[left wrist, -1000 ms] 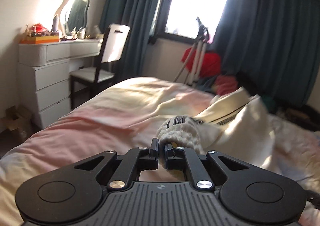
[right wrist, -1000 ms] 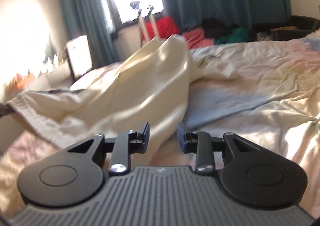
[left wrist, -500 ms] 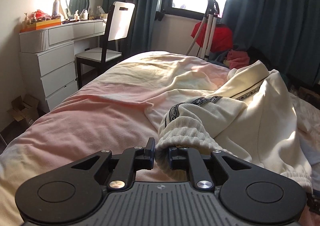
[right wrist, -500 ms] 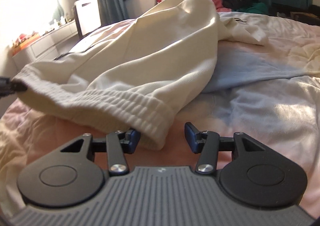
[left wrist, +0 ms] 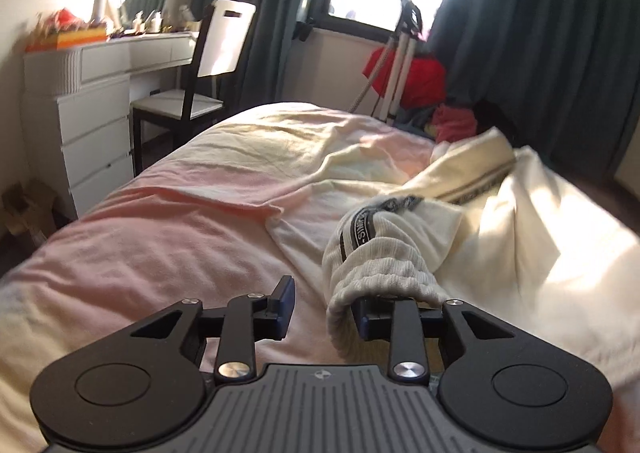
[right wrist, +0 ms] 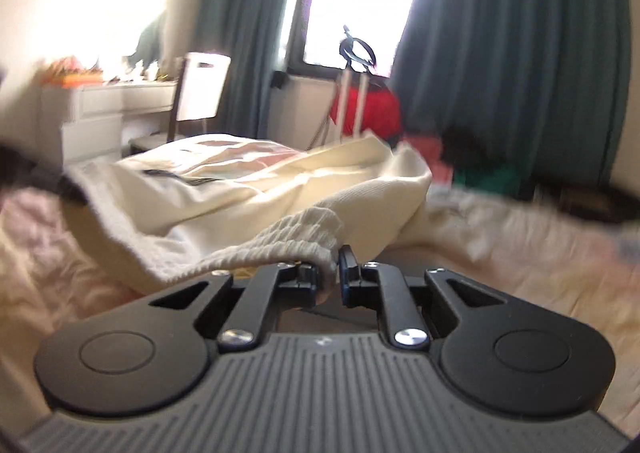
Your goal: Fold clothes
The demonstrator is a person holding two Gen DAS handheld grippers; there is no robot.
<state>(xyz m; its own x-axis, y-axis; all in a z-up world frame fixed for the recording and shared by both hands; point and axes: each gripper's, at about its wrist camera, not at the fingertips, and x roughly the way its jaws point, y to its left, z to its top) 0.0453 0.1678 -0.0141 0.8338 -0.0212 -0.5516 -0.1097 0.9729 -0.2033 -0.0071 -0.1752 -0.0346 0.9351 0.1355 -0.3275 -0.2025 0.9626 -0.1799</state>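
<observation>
A cream sweatshirt (left wrist: 500, 213) with a black lettered stripe lies crumpled on the bed (left wrist: 160, 237). My left gripper (left wrist: 322, 305) is open; the ribbed hem (left wrist: 380, 265) drapes over its right finger only. In the right wrist view the sweatshirt (right wrist: 280, 189) stretches to the left. My right gripper (right wrist: 330, 273) is shut on the ribbed hem corner (right wrist: 296, 237) and holds it just above the bed.
A white dresser (left wrist: 88, 117) and a black chair with a white back (left wrist: 200, 65) stand left of the bed. A red bag and metal stand (left wrist: 404, 69) sit by the window. Dark curtains (left wrist: 540, 53) hang behind. Clothes lie heaped (right wrist: 480, 169) beyond the bed.
My left gripper has opened and let go of the hem, which now hangs over its right finger. My right gripper has closed on the hem's other corner and lifted it.
</observation>
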